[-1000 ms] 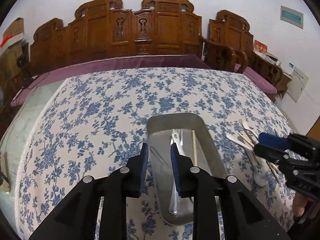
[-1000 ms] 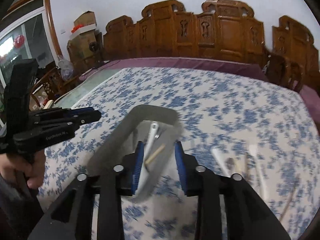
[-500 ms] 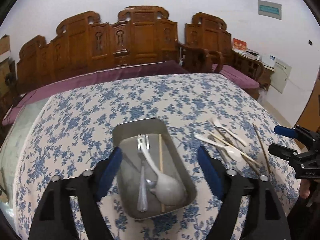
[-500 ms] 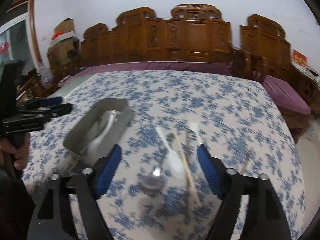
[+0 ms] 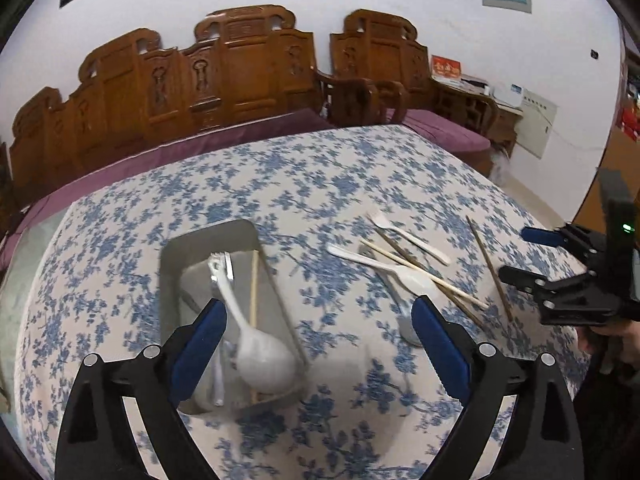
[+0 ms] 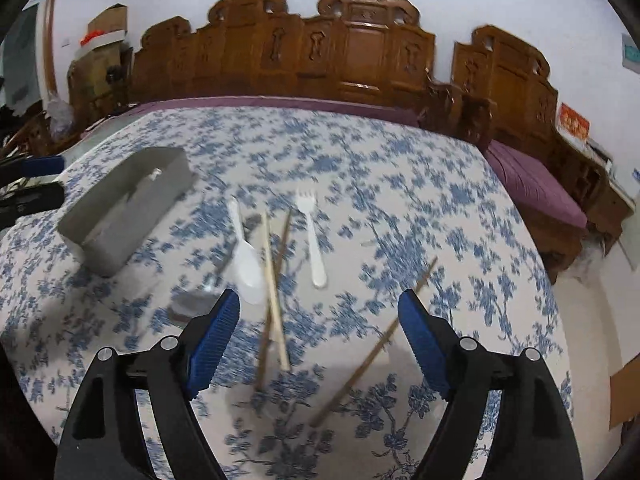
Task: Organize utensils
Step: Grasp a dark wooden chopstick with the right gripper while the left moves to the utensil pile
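Across the lower half of my left wrist view, the left gripper [image 5: 316, 344] has its jaws spread wide; they have just been opening further, with nothing pinched between the blue pads. Behind its left finger sits the grey metal tray [image 5: 208, 240], left of centre on the blue-flowered tablecloth [image 5: 320, 176]. Inside the tray I see a white spoon [image 5: 260, 356] with its bowl toward the near end, a metal fork [image 5: 222, 266] and one chopstick [image 5: 253, 280] lying lengthwise. To the right of the tray, loose on the cloth, lie a white fork [image 5: 408, 236], another white spoon [image 5: 384, 266], crossed chopsticks [image 5: 424, 274] and a single chopstick [image 5: 490, 268] further right. At the right edge my right gripper [image 5: 520, 254] shows, jaws apart.

Through the right wrist view, the right gripper [image 6: 320, 340] is likewise released; its jaws have just been opening and hold nothing. Between and above its fingers are the crossed chopsticks [image 6: 274, 288], the white spoon [image 6: 246, 260] and the white fork [image 6: 312, 236], with the lone chopstick [image 6: 376, 344] slanting at lower centre. A metal spoon bowl [image 6: 192, 302] lies just beside the left finger, blurred. The tray [image 6: 120, 216] stands at middle left. Carved wooden chairs [image 6: 352, 48] line the far wall.
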